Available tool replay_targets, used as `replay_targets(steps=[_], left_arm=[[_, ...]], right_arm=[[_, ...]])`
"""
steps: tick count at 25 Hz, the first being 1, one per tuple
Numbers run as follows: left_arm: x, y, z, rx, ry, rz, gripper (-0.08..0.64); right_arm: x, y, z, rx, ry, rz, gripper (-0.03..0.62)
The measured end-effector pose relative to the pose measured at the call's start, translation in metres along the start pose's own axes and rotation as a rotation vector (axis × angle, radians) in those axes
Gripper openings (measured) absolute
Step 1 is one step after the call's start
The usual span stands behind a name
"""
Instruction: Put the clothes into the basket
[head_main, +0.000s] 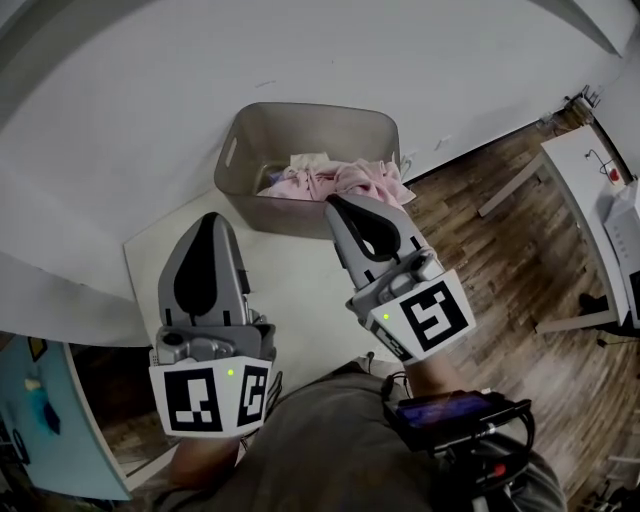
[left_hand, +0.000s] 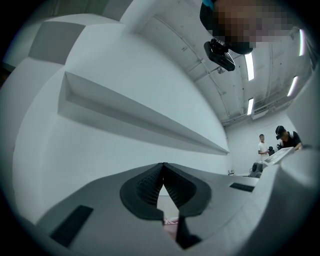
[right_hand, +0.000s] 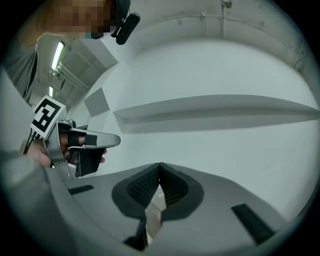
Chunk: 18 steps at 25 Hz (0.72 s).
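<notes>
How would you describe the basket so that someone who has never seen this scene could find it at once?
Start at the white wall where it meets the wooden floor. At its foot, beyond the white tabletop, stands the basket. Unlike the white surfaces around it, it is beige, round-cornered, with a slot handle and pink clothes heaped inside.

A plain white wall (head_main: 120, 120) rises behind the white counter (head_main: 300, 285), with a long ledge (left_hand: 150, 120) jutting from it. To the right lies a wooden plank floor (head_main: 500, 250) — a second white table (head_main: 575, 160) stands there. Strip lights (left_hand: 249, 60) glow on the ceiling.
</notes>
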<state>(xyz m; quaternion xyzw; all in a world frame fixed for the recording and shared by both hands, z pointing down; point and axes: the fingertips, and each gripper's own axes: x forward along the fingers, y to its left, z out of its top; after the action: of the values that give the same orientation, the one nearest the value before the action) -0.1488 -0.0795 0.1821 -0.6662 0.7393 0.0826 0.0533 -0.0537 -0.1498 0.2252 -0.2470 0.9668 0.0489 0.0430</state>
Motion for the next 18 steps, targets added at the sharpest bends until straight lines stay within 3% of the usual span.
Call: replay_targets(steps=[18], left_arm=[[-0.007, -0.007, -0.002, -0.009, -0.003, -0.019, 0.009]], right_arm=[[-0.009, 0.023, 0.009, -0.032, -0.004, 0.053, 0.008]])
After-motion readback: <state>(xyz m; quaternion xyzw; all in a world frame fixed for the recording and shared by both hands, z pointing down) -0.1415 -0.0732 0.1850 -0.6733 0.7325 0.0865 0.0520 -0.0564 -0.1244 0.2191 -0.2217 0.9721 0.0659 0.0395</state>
